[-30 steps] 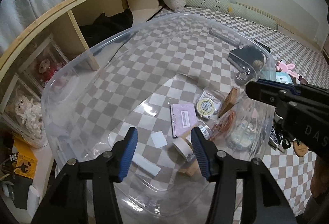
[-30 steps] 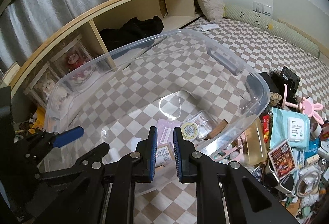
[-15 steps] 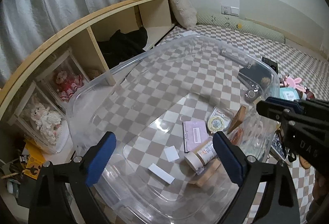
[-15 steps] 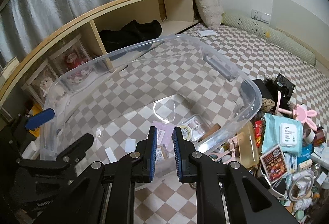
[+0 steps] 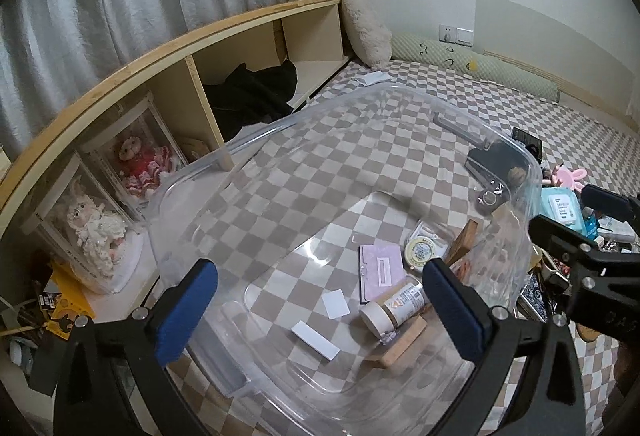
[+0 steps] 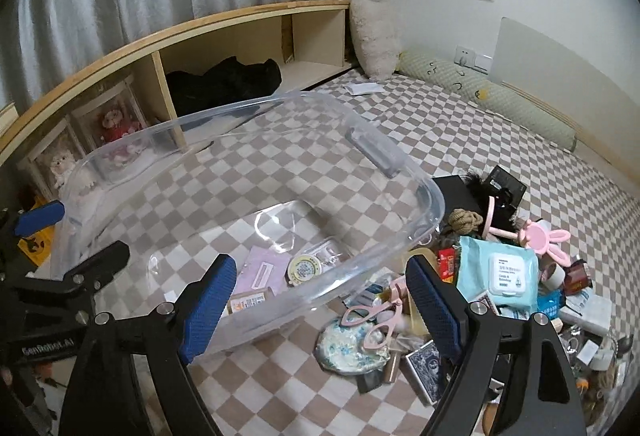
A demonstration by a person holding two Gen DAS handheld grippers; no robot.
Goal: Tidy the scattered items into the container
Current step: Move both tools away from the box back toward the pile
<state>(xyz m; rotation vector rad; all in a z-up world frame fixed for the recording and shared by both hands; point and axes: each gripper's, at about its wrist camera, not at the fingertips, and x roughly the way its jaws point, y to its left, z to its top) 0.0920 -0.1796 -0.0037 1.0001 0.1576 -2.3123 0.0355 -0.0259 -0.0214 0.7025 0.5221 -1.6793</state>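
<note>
Left gripper [image 5: 320, 310]: jaws opening, nothing between them; it hangs above the clear container [image 5: 256, 152], with the small bottle [image 5: 394, 306] just ahead inside. Right gripper [image 6: 320, 310]: jaws opening, empty, over the container's near rim. Scattered pile [image 6: 500, 276] lies on the bed just right of it.

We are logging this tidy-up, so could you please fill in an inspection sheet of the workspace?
Surface: checkered cover.
Job's things: clear tub holds a bottle, pink card, round tin, wood blocks.
Clutter: pile beside tub, wipes pack, pink scissors, card deck.
Grippers: left gripper and right gripper, jaws opening, nothing between.
Cables: nothing seen.
Surroundings: wooden shelf, dolls, curtain.
</note>
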